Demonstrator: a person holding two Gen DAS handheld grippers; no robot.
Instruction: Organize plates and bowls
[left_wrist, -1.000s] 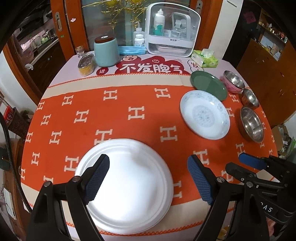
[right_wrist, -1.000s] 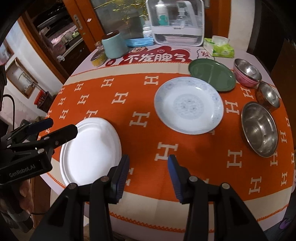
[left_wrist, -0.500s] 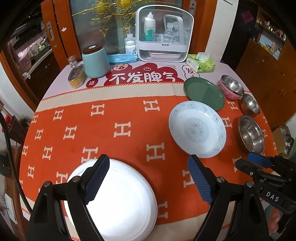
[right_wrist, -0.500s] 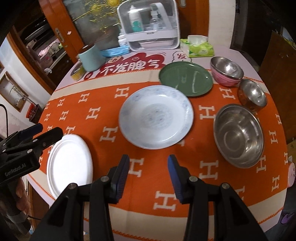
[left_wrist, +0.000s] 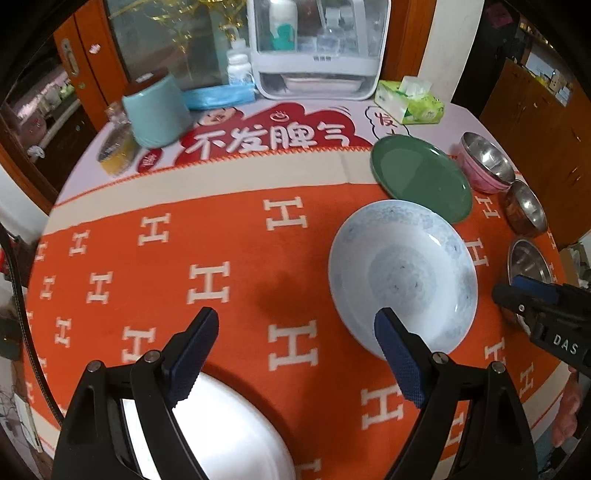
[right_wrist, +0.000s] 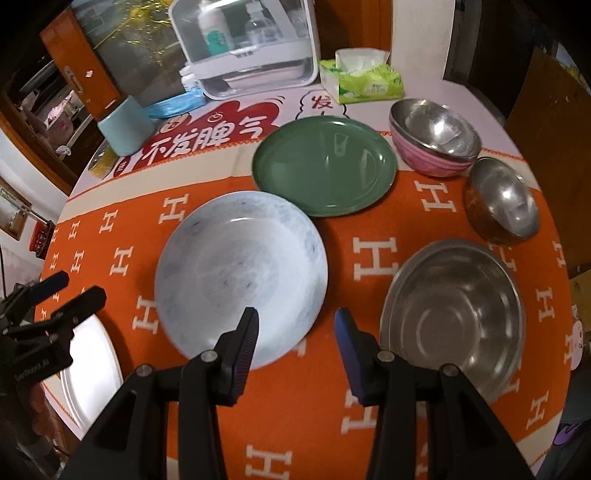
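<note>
A plain white plate (left_wrist: 221, 435) lies at the table's near left edge, under my open, empty left gripper (left_wrist: 295, 354); it also shows in the right wrist view (right_wrist: 92, 373). A blue-patterned white plate (right_wrist: 240, 277) lies mid-table, also in the left wrist view (left_wrist: 402, 273). A green plate (right_wrist: 325, 166) lies behind it. A pink bowl (right_wrist: 436, 136), a small steel bowl (right_wrist: 502, 203) and a large steel bowl (right_wrist: 454, 314) line the right side. My right gripper (right_wrist: 295, 339) is open and empty, hovering between the patterned plate and the large bowl.
An orange tablecloth (left_wrist: 240, 258) covers the round table. At the back stand a teal canister (left_wrist: 155, 110), a white dish-drying case (left_wrist: 317, 48), a tissue pack (right_wrist: 362, 81) and a yellow-filled jar (left_wrist: 118, 151).
Both grippers have moved forward and to the right over the table. The white plate has slid toward the bottom left of both views; the patterned plate and bowls look closer.
</note>
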